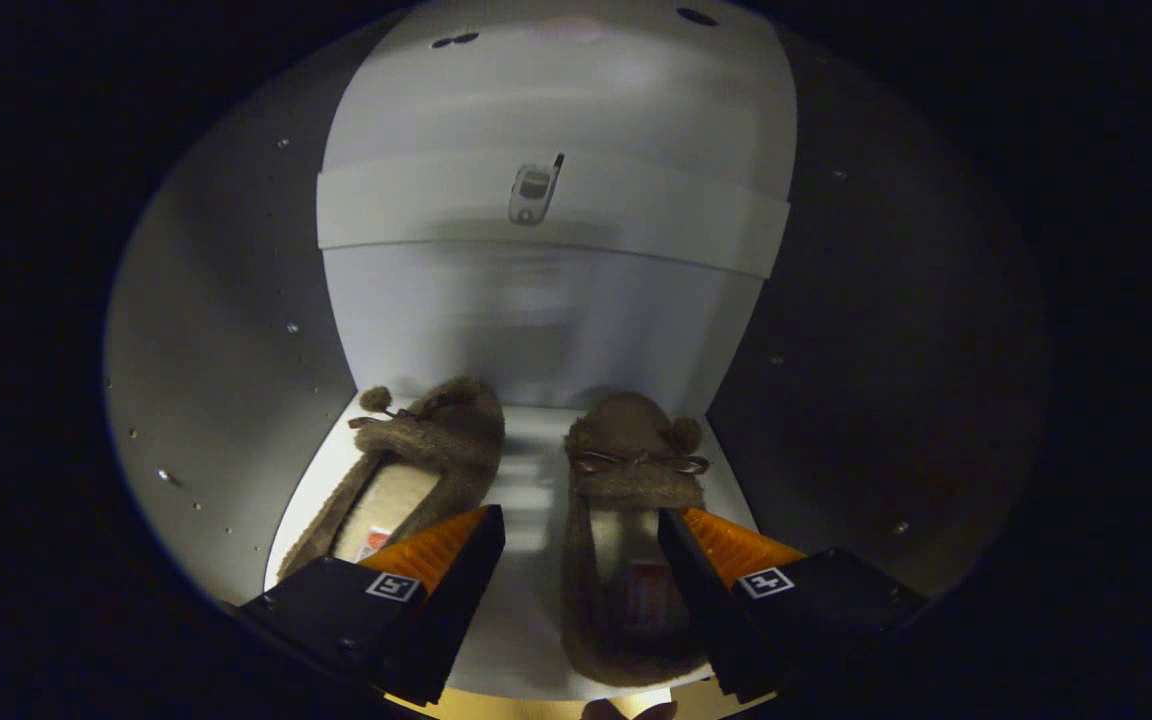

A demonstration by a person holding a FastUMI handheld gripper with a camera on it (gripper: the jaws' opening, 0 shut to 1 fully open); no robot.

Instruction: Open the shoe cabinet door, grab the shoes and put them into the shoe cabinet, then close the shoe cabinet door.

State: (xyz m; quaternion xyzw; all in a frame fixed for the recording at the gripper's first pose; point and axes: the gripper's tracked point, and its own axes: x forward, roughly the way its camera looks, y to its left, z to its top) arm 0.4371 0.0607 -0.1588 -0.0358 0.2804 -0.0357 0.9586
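The claw stands wide open and grips nothing, its two fingers spread at the mouth of the shoe cabinet. Between and just ahead of the fingers lie two fuzzy brown slippers on the cabinet's pale bottom shelf, toes pointing toward the back. The left slipper sits angled, partly behind the left finger; the right slipper lies straighter, close beside the right finger. Beyond them rises the white back panel, crossed by a shelf edge.
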